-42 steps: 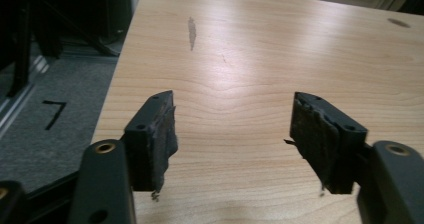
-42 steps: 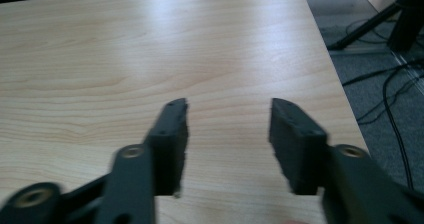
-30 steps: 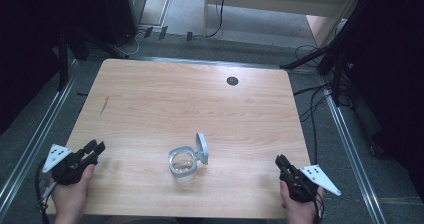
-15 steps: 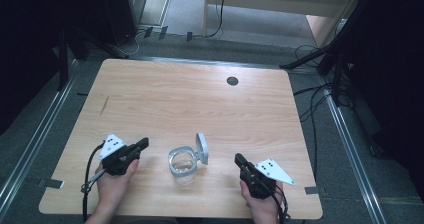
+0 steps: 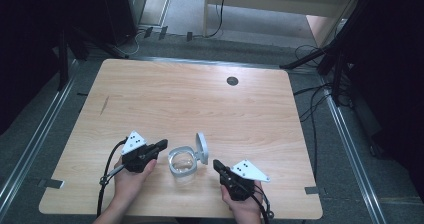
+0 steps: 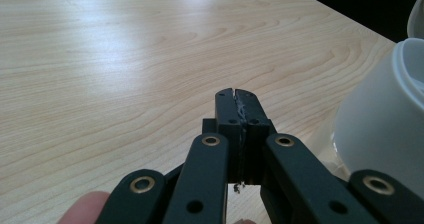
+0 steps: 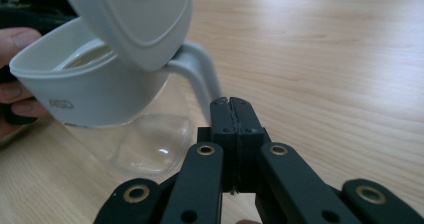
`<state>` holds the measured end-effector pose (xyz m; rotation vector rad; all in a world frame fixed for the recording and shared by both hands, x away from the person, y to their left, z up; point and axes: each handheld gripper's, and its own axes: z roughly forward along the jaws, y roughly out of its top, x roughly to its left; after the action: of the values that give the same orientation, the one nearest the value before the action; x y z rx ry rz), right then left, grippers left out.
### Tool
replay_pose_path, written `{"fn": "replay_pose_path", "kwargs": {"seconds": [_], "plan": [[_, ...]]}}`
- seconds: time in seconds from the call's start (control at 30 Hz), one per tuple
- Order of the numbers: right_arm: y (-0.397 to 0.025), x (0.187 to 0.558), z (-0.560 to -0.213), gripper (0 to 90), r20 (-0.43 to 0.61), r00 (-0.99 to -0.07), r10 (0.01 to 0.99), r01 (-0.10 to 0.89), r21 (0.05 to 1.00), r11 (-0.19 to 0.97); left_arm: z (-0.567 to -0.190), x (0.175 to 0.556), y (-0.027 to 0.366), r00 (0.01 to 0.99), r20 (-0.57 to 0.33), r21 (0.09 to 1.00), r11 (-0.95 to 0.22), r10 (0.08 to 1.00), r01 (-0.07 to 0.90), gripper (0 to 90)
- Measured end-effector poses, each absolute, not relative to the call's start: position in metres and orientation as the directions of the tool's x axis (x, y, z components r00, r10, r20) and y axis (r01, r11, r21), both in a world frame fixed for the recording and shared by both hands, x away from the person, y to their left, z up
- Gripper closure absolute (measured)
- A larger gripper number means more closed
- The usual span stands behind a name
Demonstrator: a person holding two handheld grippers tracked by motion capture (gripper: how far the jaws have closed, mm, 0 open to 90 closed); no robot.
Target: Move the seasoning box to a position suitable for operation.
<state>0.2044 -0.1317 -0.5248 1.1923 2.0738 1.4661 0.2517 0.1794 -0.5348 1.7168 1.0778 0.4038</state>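
A small clear jug (image 5: 182, 165) with a white rim, white handle and flipped-up white lid (image 5: 201, 147) stands near the table's front middle. My left gripper (image 5: 163, 144) lies just left of it, jaws pressed together with nothing between them; the jug's white rim (image 6: 385, 129) fills the right edge of the left gripper view. My right gripper (image 5: 216, 164) sits just right of the jug, jaws also together and empty. In the right gripper view its tips (image 7: 234, 104) are close to the white handle (image 7: 197, 79), under the raised lid (image 7: 135, 19).
The wooden table (image 5: 200, 104) has a dark round hole (image 5: 232, 80) at the back right and a dark scratch (image 5: 103, 105) at the left. Cables and stands lie on the floor beyond the table's edges. A hand (image 7: 12, 79) shows behind the jug.
Both grippers have come inward from the table's front corners and now flank the jug closely. The jug has not moved.
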Motion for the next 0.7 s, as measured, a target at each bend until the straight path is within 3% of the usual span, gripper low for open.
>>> {"fn": "replay_pose_path", "kwargs": {"seconds": [0.27, 0.53, 0.7], "plan": [[-0.105, 0.217, -0.536, 90.0, 0.201, -0.605, 0.77, 0.478, 0.865, 0.15, -0.538, 0.248, 0.17, 0.582, -0.214, 0.874, -0.112, 0.785, 0.473, 90.0], [-0.103, 0.238, -0.534, 90.0, 0.23, -0.583, 0.78, 0.483, 0.87, 0.104, -0.538, 0.234, 0.159, 0.627, -0.179, 0.873, -0.172, 0.759, 0.457, 90.0], [-0.102, 0.255, -0.537, 90.0, 0.238, -0.57, 0.786, 0.49, 0.867, 0.093, -0.537, 0.222, 0.151, 0.639, -0.2, 0.874, -0.159, 0.742, 0.459, 90.0]]}}
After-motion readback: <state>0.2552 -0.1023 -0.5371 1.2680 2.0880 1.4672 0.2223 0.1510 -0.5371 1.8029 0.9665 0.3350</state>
